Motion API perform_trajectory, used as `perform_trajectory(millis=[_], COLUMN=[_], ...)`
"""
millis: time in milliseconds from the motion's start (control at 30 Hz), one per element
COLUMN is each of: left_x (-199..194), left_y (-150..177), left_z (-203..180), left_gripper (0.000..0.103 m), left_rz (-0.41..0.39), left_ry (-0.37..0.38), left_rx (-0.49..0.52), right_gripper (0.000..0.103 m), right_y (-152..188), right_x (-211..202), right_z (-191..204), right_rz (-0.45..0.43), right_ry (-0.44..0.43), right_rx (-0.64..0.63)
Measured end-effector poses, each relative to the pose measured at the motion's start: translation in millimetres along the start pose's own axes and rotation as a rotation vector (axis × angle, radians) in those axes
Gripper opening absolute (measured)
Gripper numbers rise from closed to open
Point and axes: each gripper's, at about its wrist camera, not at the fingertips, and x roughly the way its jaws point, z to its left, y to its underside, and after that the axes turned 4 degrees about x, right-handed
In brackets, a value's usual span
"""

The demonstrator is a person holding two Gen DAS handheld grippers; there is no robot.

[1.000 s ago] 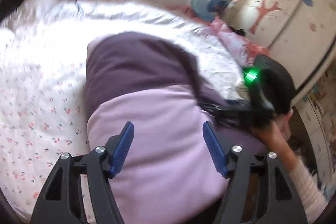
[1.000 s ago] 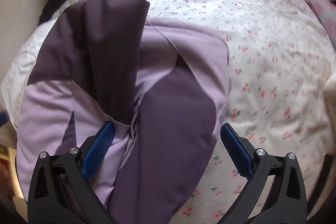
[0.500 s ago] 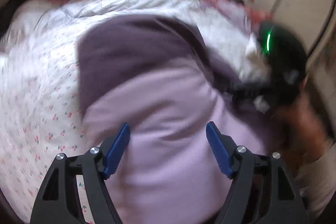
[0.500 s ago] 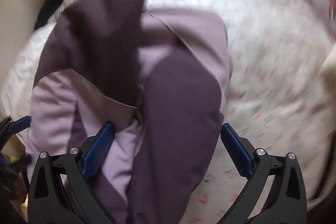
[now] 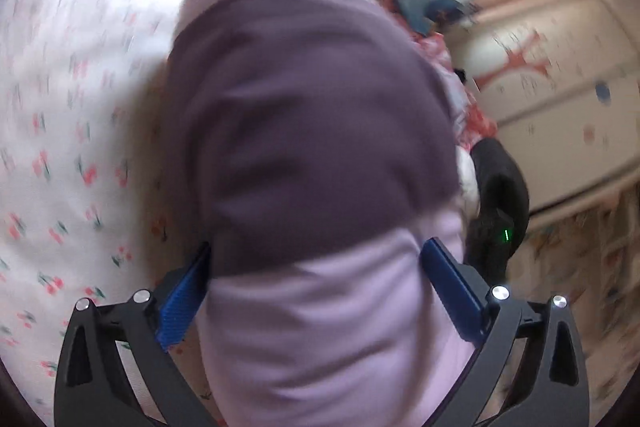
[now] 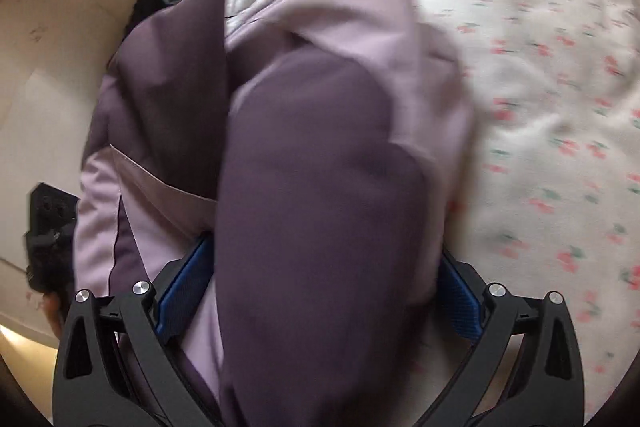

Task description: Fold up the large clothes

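My left claw [image 5: 316, 283] stands with its jaws wide; they have just been opening, and the two-tone purple garment [image 5: 312, 131] bulges up between the blue pads [image 5: 182, 301], its pale lilac half nearest me and the dark plum half beyond. The cloth hides the inner faces of the pads, and the frame is blurred, so I cannot say for sure whether they touch it. My right claw [image 6: 320, 291] is spread just as wide, with a dark plum fold of the same garment [image 6: 320, 163] filling the gap and covering both pad tips. The garment lies bunched on the bedspread [image 5: 68, 115], white with small red cherries, which stretches away on the outer side of each claw. From the left, my right claw's black body [image 5: 500, 203] shows just beside the garment's edge, a green light on it. Past it stands a cream cabinet [image 5: 560, 99] with red markings.
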Motion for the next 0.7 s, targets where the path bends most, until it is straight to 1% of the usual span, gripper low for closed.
perform_trajectory(millis=[33,100,133,200,267,300,333,367,400,433,467,500,533,567,600,633,667,700], left_x=[-10.0,-39.9,-55.0,-86.7,-114.5,-124.6,-125.8,-117.8,-110.0,-103.6,-102.8,-104.6,-106.7,-108.4,-105.3,-99.6,-91.4,-87.3], left_y=[1.2,-0.7,-3.3,-8.9,-11.8,-11.1,-8.0,-3.0,2.8,10.8,16.8,18.3,17.3,16.1,12.3,10.5,8.9,8.0], left_z=[-8.8,-16.5,-17.7,-14.7,-9.8,-3.0,8.8,27.5,44.1,63.2,75.1,75.6,69.0,60.5,44.9,34.4,27.7,24.5], left_gripper=[0.092,0.091,0.091,0.091,0.091,0.091,0.091,0.091,0.092,0.095,0.096,0.096,0.096,0.096,0.096,0.096,0.096,0.096], left_rz=[-0.024,-0.101,-0.135,-0.194,-0.222,-0.215,-0.185,-0.132,-0.099,-0.088,-0.096,-0.102,-0.111,-0.126,-0.141,-0.141,-0.131,-0.128], left_ry=[-0.026,-0.080,-0.116,-0.184,-0.269,-0.329,-0.396,-0.450,-0.486,-0.509,-0.481,-0.459,-0.470,-0.504,-0.579,-0.625,-0.652,-0.652], left_rx=[0.041,0.087,0.105,0.115,0.120,0.108,0.082,0.039,-0.005,-0.046,-0.072,-0.075,-0.050,-0.016,0.055,0.099,0.121,0.124], right_gripper=[0.097,0.097,0.097,0.097,0.097,0.097,0.097,0.097,0.097,0.097,0.097,0.097,0.097,0.097,0.097,0.097,0.097,0.097], right_y=[-1.7,-8.5,-12.1,-21.4,-25.6,-24.3,-19.5,-14.1,-7.8,-4.1,-2.9,-1.4,-0.4,-1.3,-5.0,-7.1,-12.4,-18.8], right_x=[3.4,10.6,16.3,33.4,51.7,68.1,86.2,102.1,117.6,126.3,130.0,127.5,121.5,115.7,104.3,91.6,74.8,57.9], right_z=[12.3,35.3,50.4,86.6,118.9,135.3,146.4,151.7,151.1,144.1,132.7,128.7,130.9,134.7,142.4,149.6,165.4,180.4], right_rz=[-0.011,-0.019,-0.019,-0.030,-0.024,0.002,0.039,0.074,0.104,0.126,0.160,0.176,0.178,0.184,0.183,0.162,0.107,0.044], right_ry=[-0.012,-0.044,-0.079,-0.136,-0.178,-0.162,-0.112,-0.066,-0.040,-0.056,-0.106,-0.117,-0.096,-0.070,-0.020,0.031,0.119,0.167], right_rx=[-0.026,-0.064,-0.085,-0.140,-0.190,-0.225,-0.264,-0.300,-0.321,-0.305,-0.254,-0.242,-0.257,-0.270,-0.301,-0.337,-0.403,-0.450])
